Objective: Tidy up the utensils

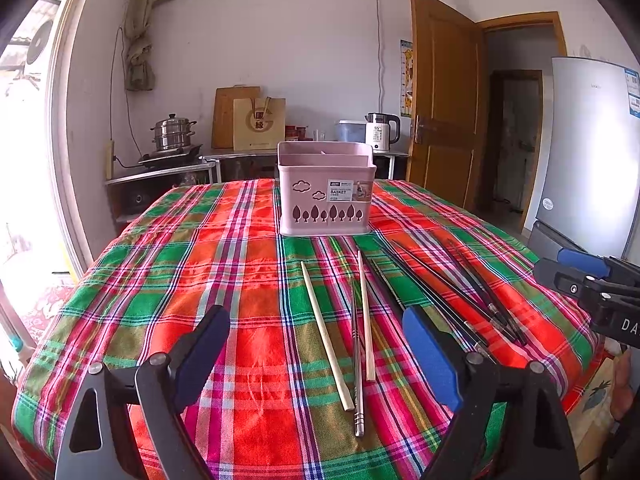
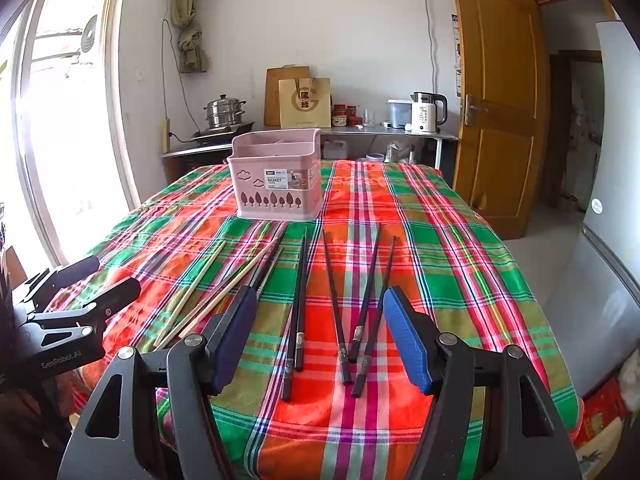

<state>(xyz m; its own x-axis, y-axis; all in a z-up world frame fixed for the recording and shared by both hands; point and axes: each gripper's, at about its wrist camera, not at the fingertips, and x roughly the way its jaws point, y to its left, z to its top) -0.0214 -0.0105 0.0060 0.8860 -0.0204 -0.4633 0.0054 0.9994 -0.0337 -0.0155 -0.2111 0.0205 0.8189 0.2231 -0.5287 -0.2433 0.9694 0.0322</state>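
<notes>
A pink utensil basket [image 1: 326, 196] with inner compartments stands at the table's far middle; it also shows in the right wrist view [image 2: 278, 184]. Two pale wooden chopsticks [image 1: 326, 334] and a metal chopstick [image 1: 357, 364] lie in front of my open, empty left gripper [image 1: 316, 356]. Several black chopsticks [image 2: 340, 320] lie in front of my open, empty right gripper [image 2: 320, 340]; they also show in the left wrist view [image 1: 460, 292]. The wooden chopsticks [image 2: 200, 292] lie to their left. The right gripper [image 1: 592, 292] shows at the left view's right edge.
A red and green plaid cloth [image 1: 200, 260] covers the table. Behind it a counter holds a steamer pot [image 1: 173, 133], a cutting board, a paper bag and a kettle [image 1: 382, 131]. A wooden door [image 1: 444, 100] and a fridge [image 1: 592, 152] stand at the right.
</notes>
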